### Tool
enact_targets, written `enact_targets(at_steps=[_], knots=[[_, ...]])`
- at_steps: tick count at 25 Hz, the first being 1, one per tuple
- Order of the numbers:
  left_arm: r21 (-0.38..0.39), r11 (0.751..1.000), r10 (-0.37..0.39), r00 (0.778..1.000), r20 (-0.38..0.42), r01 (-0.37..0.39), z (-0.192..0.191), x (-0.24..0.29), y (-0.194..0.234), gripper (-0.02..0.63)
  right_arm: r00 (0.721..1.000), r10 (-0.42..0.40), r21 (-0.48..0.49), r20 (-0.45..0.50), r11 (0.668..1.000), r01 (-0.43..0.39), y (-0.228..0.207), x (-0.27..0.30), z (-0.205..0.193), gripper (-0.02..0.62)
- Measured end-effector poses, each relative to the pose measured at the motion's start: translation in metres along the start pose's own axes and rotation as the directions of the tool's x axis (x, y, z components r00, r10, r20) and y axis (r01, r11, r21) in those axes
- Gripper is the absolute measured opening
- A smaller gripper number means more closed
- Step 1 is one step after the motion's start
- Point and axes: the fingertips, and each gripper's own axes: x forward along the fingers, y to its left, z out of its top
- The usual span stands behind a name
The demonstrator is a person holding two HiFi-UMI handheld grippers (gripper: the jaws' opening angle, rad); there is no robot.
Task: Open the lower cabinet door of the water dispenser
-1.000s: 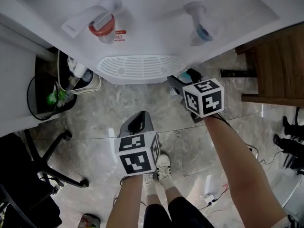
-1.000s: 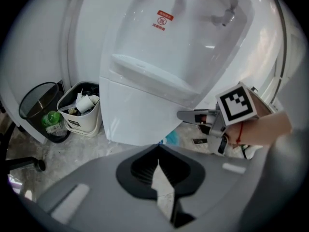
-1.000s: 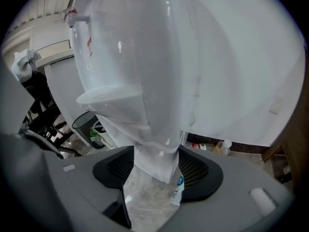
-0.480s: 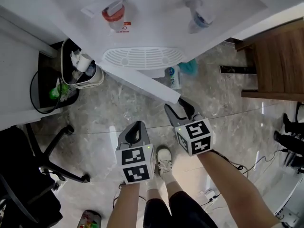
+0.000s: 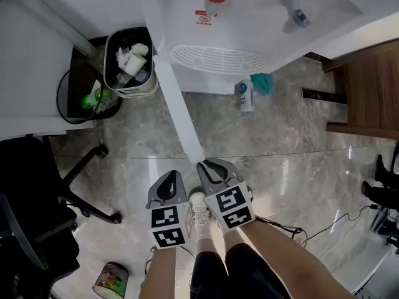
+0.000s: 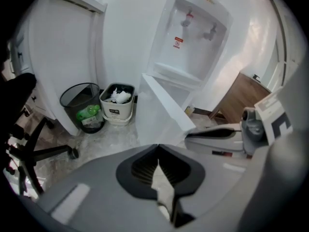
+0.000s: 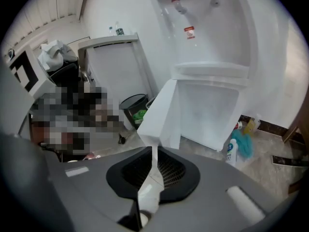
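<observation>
The white water dispenser (image 5: 249,17) stands at the top of the head view. Its lower cabinet door (image 5: 177,108) stands swung wide open, its free edge pointing toward me. My right gripper (image 5: 201,164) hovers by that free edge. In the right gripper view its jaws (image 7: 154,151) are closing, only a thin slit is left, and nothing is between them. The door (image 7: 157,115) and the open cabinet (image 7: 207,115) lie beyond the tips. My left gripper (image 5: 173,174) is beside it on the left, shut and holding nothing (image 6: 157,146).
A white waste bin (image 5: 129,64) and a black mesh bin (image 5: 84,98) stand left of the door. An office chair (image 5: 37,192) is at the left. A bottle (image 5: 245,96) and teal cloth (image 5: 264,83) lie under the dispenser. Wooden furniture (image 5: 371,86) stands right.
The lower door has swung from shut to wide open. Both grippers have drawn back from the dispenser toward my feet. The right gripper's jaws have narrowed from wide apart.
</observation>
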Motion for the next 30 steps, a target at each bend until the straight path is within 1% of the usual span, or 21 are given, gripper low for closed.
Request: enact_targets(at_steps=[2, 5, 7, 10, 12, 15, 17, 19, 21, 23, 25, 27, 30], knots=[[-0.029, 0.999, 0.026, 1.0, 0.0, -0.026, -0.007, -0.008, 0.015, 0.006, 1.0, 0.014, 0.002, -0.006, 1.0, -0.014, 0.019, 0.009, 0.002, 0.0], [-0.068, 0.996, 0.057, 0.998, 0.006, -0.056, -0.013, -0.017, 0.034, 0.006, 0.999, 0.036, 0.004, -0.01, 0.999, -0.036, 0.043, 0.021, 0.008, -0.002], [-0.08, 0.994, 0.071, 0.997, 0.012, -0.07, -0.014, -0.02, 0.042, 0.006, 0.999, 0.05, -0.005, -0.012, 0.999, -0.051, 0.054, 0.027, 0.011, -0.002], [-0.09, 0.993, 0.081, 0.996, 0.023, -0.078, -0.013, -0.024, 0.047, 0.006, 0.998, 0.056, -0.015, -0.018, 0.998, -0.056, 0.059, 0.029, 0.012, -0.002], [-0.094, 0.993, 0.077, 0.997, 0.019, -0.075, -0.014, -0.026, 0.044, 0.006, 0.998, 0.057, -0.005, -0.017, 0.998, -0.057, 0.057, 0.025, 0.013, -0.002], [-0.088, 0.995, 0.053, 0.999, -0.004, -0.053, -0.016, -0.035, 0.028, 0.006, 0.998, 0.063, 0.049, 0.009, 0.997, -0.063, 0.053, 0.001, 0.02, -0.002], [-0.093, 0.995, 0.032, 0.999, -0.033, -0.035, -0.016, -0.049, 0.009, 0.006, 0.997, 0.063, 0.114, 0.034, 0.991, -0.067, 0.051, -0.027, 0.024, -0.002], [-0.1, 0.995, 0.001, 0.998, -0.064, -0.007, -0.016, -0.066, -0.014, 0.006, 0.998, 0.045, 0.174, 0.048, 0.983, -0.053, 0.048, -0.061, 0.025, -0.002], [-0.09, 0.995, -0.042, 0.996, -0.078, 0.035, -0.012, -0.086, -0.04, 0.006, 0.999, 0.028, 0.214, 0.041, 0.976, -0.036, 0.047, -0.094, 0.023, -0.002], [-0.06, 0.996, -0.077, 0.993, -0.089, 0.072, -0.01, -0.107, -0.063, 0.006, 1.0, 0.026, 0.239, 0.015, 0.971, -0.029, 0.05, -0.126, 0.018, -0.002], [-0.01, 0.996, -0.085, 0.99, -0.11, 0.084, -0.008, -0.125, -0.079, 0.006, 1.0, 0.016, 0.254, -0.01, 0.967, -0.013, 0.051, -0.155, 0.014, -0.002], [0.026, 0.996, -0.076, 0.989, -0.126, 0.08, -0.004, -0.138, -0.086, 0.006, 1.0, -0.009, 0.265, -0.021, 0.964, 0.014, 0.046, -0.177, 0.012, -0.002], [0.028, 0.996, -0.077, 0.987, -0.14, 0.082, -0.002, -0.147, -0.093, 0.006, 0.998, -0.048, 0.289, -0.026, 0.956, 0.054, 0.037, -0.197, 0.009, -0.002]])
